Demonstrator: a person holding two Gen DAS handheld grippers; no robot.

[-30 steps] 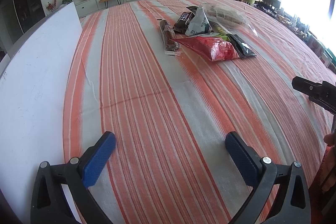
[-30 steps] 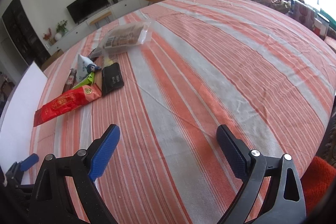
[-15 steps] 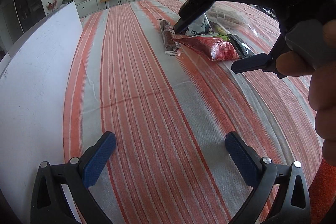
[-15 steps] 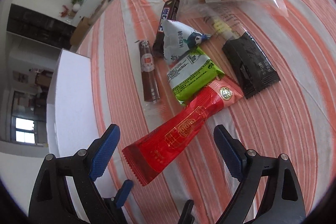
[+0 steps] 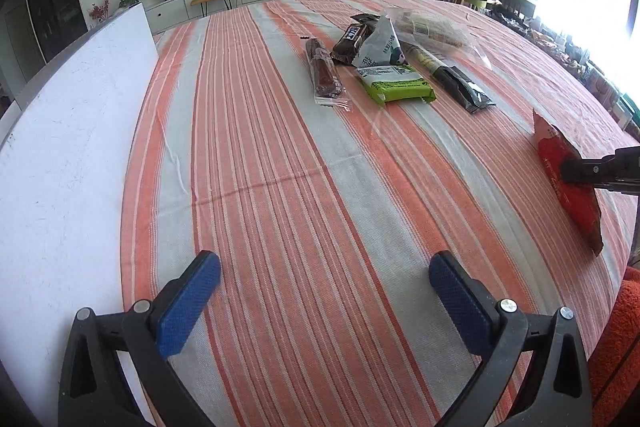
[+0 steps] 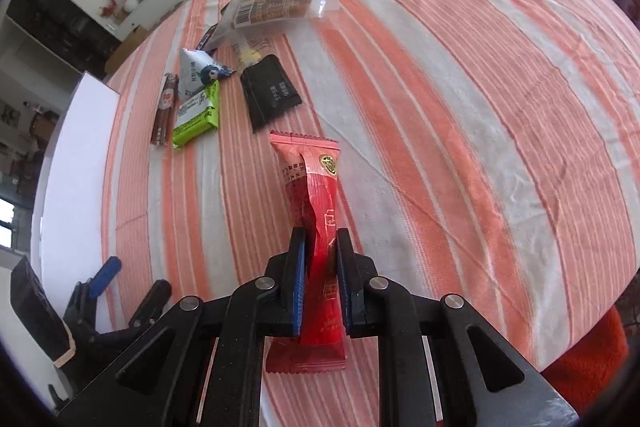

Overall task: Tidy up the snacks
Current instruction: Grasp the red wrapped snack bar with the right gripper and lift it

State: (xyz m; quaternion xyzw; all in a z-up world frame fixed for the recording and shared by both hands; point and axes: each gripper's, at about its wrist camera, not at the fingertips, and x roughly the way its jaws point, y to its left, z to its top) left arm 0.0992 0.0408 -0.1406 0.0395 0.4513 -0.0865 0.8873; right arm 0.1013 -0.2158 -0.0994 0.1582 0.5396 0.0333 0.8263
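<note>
The right tongs (image 6: 320,267) are closed on the red snack packet (image 6: 316,195), their two blue-padded fingers pinching it across its middle. The packet stands on edge between the pads, its far end with a gold emblem sticking out ahead of the tongs and its near crimped end hanging behind them, above the striped cloth (image 6: 460,107) that covers the bench. In the left wrist view the same red packet (image 5: 568,183) shows at the right edge, with one dark finger of the right tongs across it.

The left tongs (image 5: 324,291) are spread wide and hold nothing; only striped cloth lies between the blue pads (image 5: 188,303). They sit near the left side of the bench, just beside a white board (image 5: 72,147) that runs along the left edge.

The other snacks lie loose in a cluster on the far part of the bench, well apart from both tongs. A green packet (image 6: 198,113) lies nearest on the left of the group, with a long brown stick (image 6: 164,107) just to its left. A white pouch with a bird print (image 6: 196,73) touches the far end of the green packet. A black packet (image 6: 270,93) lies to the right of the green one. Farthest is a clear bag of biscuits (image 6: 280,3), which holds a brown stack and carries a barcode label; a dark brown bar (image 5: 354,39) shows partly under it and the white pouch.

No box or tray for the snacks can be made out in either view.
</note>
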